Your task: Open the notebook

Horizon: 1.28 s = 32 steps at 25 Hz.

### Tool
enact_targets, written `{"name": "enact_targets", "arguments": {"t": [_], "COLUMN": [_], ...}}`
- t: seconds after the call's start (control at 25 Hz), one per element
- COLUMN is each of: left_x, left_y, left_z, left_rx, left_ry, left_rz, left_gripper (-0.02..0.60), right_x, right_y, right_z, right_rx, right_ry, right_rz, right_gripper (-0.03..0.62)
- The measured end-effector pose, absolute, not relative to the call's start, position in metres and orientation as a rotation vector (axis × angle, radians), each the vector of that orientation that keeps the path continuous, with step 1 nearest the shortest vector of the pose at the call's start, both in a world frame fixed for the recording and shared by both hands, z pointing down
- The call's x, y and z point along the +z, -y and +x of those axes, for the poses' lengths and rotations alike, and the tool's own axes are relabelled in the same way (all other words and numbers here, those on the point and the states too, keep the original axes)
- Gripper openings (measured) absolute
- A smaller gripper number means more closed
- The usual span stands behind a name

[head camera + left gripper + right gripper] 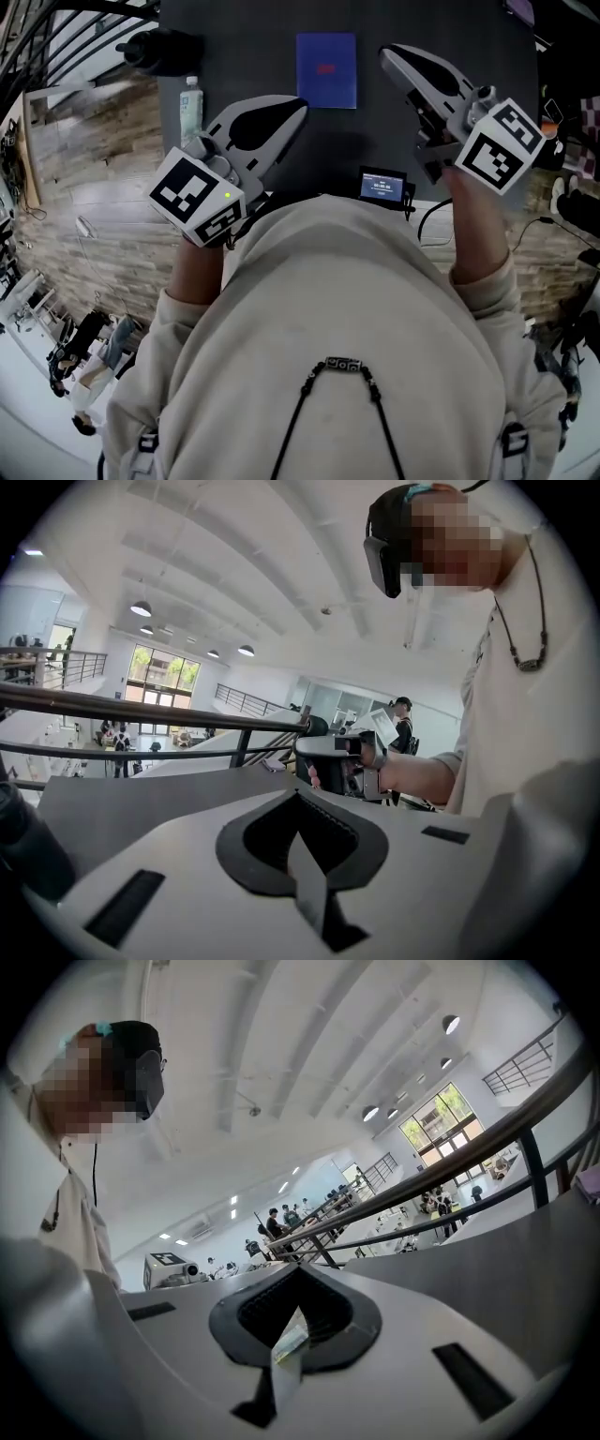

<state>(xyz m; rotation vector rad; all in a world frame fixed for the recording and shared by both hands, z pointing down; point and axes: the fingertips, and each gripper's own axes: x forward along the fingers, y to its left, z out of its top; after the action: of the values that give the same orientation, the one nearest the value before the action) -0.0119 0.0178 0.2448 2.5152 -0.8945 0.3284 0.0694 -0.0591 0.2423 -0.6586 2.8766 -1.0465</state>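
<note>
Hidden: my torso [337, 309] covers the table's [244, 56] near edge.
Notebook [326, 70]: shut, lying between my claws.
Left claw [296, 105], right claw [386, 54]: both closed, empty.

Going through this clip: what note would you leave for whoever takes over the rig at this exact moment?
Left gripper: jaws shut, nothing between them. In the head view its tip is close to the notebook's near left corner.
Right gripper: jaws shut, empty, off to the notebook's right and apart from it.
Notebook: blue, closed, lying flat on the dark table between the two grippers.
Also there: a water bottle at the table's left edge and a small screen at its near edge.
Done: nothing, the cover is not lifted.
Left: probably open one gripper's jaws, catch the cover's edge and fold it open.
</note>
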Motion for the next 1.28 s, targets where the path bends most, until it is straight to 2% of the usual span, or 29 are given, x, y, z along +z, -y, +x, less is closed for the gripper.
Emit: {"name": "enact_targets", "arguments": {"t": [0.8,1.28], "left_x": [0.264,0.287], "left_y": [0.022,0.028], "left_z": [-0.017,-0.007], "left_rx": [0.361,0.35], "left_ry": [0.662,0.652], "left_rz": [2.59,2.526], "left_gripper": [0.0,0.0], "right_x": [0.275,0.292], "right_y": [0.08,0.081], "right_z": [0.072,0.073], "right_rx": [-1.162,-1.208], "right_ry": [-2.759,-2.769], "right_rz": [-0.956,-0.94], "right_gripper": [0.015,0.015]}}
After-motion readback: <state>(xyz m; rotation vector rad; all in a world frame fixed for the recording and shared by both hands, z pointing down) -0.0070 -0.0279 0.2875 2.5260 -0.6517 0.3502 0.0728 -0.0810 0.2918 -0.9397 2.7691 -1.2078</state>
